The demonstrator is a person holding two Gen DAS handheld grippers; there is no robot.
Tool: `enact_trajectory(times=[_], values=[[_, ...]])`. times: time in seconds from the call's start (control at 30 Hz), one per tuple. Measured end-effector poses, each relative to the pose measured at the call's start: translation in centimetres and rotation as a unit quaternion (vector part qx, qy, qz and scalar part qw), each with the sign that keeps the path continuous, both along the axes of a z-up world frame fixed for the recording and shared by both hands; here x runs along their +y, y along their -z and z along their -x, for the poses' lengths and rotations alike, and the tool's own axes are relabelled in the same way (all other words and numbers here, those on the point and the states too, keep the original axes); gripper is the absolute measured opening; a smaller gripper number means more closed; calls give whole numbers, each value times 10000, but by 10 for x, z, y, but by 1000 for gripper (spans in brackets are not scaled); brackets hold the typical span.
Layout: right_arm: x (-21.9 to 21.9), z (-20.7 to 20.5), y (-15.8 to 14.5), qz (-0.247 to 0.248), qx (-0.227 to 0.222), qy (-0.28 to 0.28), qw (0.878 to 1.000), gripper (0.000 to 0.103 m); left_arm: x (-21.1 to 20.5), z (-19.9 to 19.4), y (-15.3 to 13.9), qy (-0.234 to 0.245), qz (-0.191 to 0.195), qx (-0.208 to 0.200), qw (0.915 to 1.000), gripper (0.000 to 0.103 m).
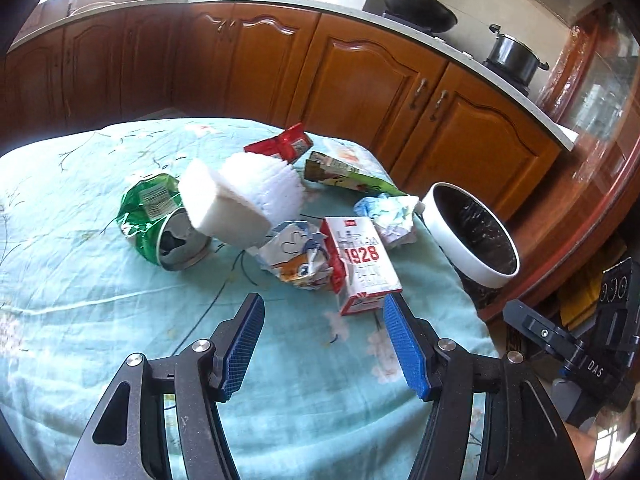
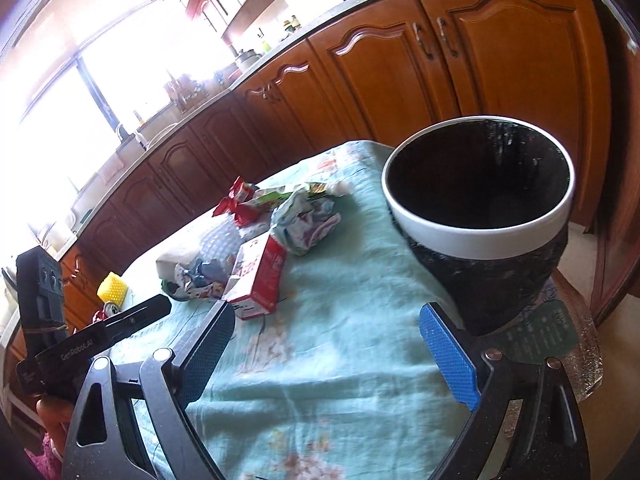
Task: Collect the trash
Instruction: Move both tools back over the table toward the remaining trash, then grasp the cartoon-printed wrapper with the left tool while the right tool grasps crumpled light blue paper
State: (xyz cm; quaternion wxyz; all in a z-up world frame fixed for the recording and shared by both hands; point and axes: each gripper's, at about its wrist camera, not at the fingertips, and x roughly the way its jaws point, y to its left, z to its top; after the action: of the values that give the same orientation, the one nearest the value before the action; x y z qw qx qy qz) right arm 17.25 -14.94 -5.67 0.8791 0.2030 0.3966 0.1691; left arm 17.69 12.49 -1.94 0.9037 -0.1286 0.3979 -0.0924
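Trash lies on a light green tablecloth [image 1: 80,300]: a crushed green can [image 1: 160,220], a white foam block [image 1: 224,208], a red-and-white "1928" carton [image 1: 362,264], crumpled cartoon paper [image 1: 296,256], another crumpled paper [image 1: 390,216], a red wrapper [image 1: 284,144] and a green packet [image 1: 344,174]. A white-rimmed bin with a black liner [image 2: 480,216] stands at the table's right edge. My left gripper [image 1: 324,312] is open, just short of the carton. My right gripper [image 2: 328,320] is open and empty, left of the bin; the carton [image 2: 260,276] is ahead-left.
Brown kitchen cabinets [image 1: 360,80] and a counter with a wok [image 1: 420,10] and pot [image 1: 514,54] run behind the table. The right gripper's body [image 1: 580,360] shows at the right of the left view. A yellow object [image 2: 113,286] sits at far left.
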Motion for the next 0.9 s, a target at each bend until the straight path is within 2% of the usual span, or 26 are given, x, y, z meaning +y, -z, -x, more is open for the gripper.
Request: enact_trajectory(times=[0.17,0.4,0.7,0.73,0.87,0.9], values=[[18,-1,1,60,-3,-199,9998,94,15,-1,3,-171,95,108,9998,61],[36,-17,3,194,-27,-351,9992,93,18,-33,13,-126,232,250,9993,62],[47,-69,3,184,-69,-340,9992,71,10,-60,26,-132,237,297,9992,59],[50,-75,4,207,-77,-350,9991,68,9,-62,26,-121,235,275,9993,57],[61,-96,11,262,-47,-444,9987,59,4,-66,28,7,248,205,9995,38],[64,-100,13,294,-28,-465,9985,52,4,-66,28,27,227,179,9996,35]])
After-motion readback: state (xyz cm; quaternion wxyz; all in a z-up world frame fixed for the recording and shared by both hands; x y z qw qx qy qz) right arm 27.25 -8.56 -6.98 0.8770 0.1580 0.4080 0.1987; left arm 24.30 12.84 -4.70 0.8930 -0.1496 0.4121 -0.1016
